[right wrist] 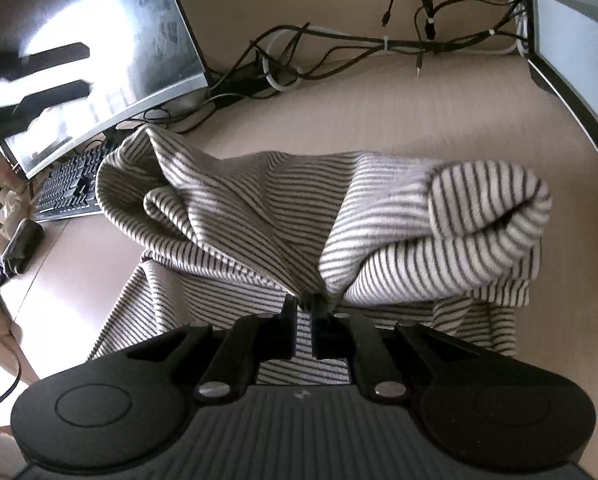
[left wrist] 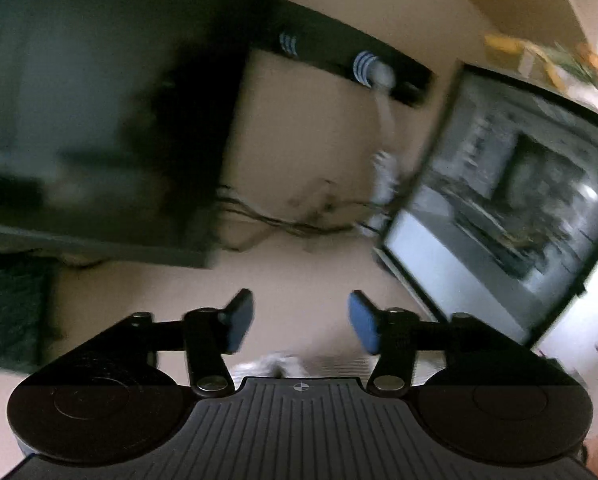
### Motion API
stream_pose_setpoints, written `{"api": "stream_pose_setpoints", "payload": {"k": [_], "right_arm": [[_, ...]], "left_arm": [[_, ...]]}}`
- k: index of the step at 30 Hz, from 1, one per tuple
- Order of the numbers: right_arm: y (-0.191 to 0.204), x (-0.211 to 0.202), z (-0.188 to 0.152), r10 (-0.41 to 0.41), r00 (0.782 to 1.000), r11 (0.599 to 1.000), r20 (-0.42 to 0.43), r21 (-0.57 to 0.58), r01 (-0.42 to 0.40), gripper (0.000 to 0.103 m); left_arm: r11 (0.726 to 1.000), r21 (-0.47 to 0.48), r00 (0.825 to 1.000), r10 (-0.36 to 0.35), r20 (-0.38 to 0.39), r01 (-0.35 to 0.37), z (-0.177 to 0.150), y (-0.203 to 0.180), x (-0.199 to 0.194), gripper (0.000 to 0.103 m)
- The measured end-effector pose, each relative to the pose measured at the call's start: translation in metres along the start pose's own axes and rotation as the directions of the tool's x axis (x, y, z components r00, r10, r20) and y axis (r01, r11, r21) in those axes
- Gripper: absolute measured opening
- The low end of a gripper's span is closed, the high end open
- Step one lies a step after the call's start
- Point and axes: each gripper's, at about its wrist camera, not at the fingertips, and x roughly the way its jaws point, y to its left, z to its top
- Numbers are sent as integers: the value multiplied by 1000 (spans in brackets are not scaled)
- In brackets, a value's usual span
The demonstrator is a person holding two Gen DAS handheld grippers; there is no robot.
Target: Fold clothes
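A white garment with thin dark stripes lies bunched on the beige table, one sleeve rolled up at the right. My right gripper is shut on a pinch of this striped fabric near its front edge, and folds fan out from the pinch. In the left wrist view my left gripper is open, its blue pads wide apart with nothing between them, held above the table. A small strip of the striped garment shows just below its fingers. The left wrist view is blurred.
A monitor and a keyboard stand at the left, a tangle of cables runs along the back, and a second monitor stands at the right. A dark shelf hangs on the wall.
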Motion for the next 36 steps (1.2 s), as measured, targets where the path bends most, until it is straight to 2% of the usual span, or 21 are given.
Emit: {"api": "stream_pose_setpoints", "payload": {"k": [2,4,7,9,11,12,13,15,20,23,25,28,30,33,36], "right_arm": [[-2,1,-1,-2,1000,1000,-5,12,2,4],[-5,-1,-2,-5,1000,1000,-1,25,5,4],[-8,-17,3,-47,998,999,34,11,47,8],[-8,-38,12,-30,995,1000,95,2,30,11],[-9,-58,21,-11,987,1000,157,-9,13,21],[-9,-69,26,-1,982,1000,188,-14,4,32],[-7,-73,32,-7,978,999,211,-29,14,38],[-3,-69,49,-35,971,997,238,-53,49,38],[2,-28,89,-101,966,990,239,-75,122,38],[6,-8,113,-92,969,987,229,-109,119,38],[6,10,127,-100,972,982,214,-135,131,42],[-1,41,145,-104,981,979,162,-155,130,45],[-8,63,155,-114,986,979,120,-153,131,47],[-16,87,157,-112,992,983,50,-140,118,47],[-18,99,153,-50,999,991,-5,-124,49,47]], "left_arm": [[999,30,995,-11,-99,14,-13,-9,35,60],[1000,3,978,1,-207,0,-31,-6,59,53],[998,-45,951,-50,-305,38,-61,0,65,52],[998,-47,933,-48,-356,33,-78,5,66,51],[997,-70,919,-46,-391,20,-91,12,69,50],[997,-77,921,-51,-385,23,-91,14,68,50],[996,-83,923,-53,-382,23,-91,15,67,50],[996,-84,922,-48,-383,17,-89,15,68,51],[995,-104,926,-43,-375,4,-90,20,63,54],[992,-126,930,-38,-366,-9,-92,24,55,57],[991,-135,932,-35,-361,-15,-92,26,53,61],[990,-135,935,-14,-355,-37,-87,30,50,75],[991,-123,943,15,-334,-60,-79,31,48,78],[984,-163,959,31,-281,-79,-66,39,37,85],[974,-202,969,53,-242,-104,-56,49,31,91]]}}
